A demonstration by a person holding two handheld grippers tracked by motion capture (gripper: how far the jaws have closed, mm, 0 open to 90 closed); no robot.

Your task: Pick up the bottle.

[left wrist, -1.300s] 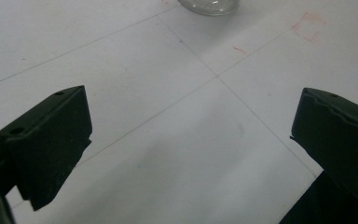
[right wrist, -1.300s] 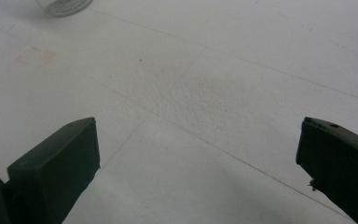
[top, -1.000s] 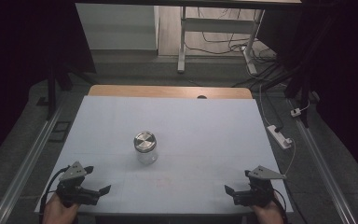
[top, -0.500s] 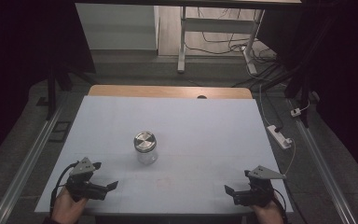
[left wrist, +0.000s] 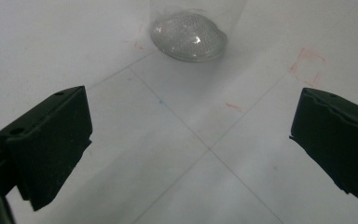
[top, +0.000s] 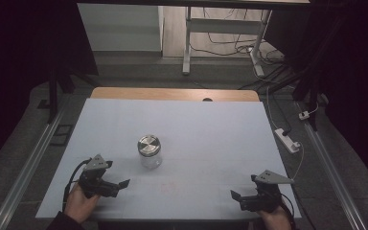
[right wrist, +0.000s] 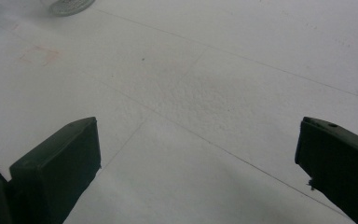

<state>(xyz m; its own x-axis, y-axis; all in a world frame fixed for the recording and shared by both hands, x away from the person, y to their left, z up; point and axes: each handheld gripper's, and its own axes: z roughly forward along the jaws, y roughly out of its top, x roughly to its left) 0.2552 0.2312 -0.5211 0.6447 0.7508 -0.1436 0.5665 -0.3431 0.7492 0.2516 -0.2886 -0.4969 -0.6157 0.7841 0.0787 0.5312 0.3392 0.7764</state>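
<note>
Where tongs (top: 122,184) gape: one jar (top: 149,151).

Bare white table (top: 211,139) lies open around the glass jar (top: 149,151), the sole obstacle, standing at one o'clock from the left gripper (top: 117,184), jaws wide, nothing between them.

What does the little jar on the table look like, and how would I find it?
Look at the big white table. Near its middle, nearer the left gripper, stands a small clear glass jar. Its round, shiny silver lid sets it apart.
</note>
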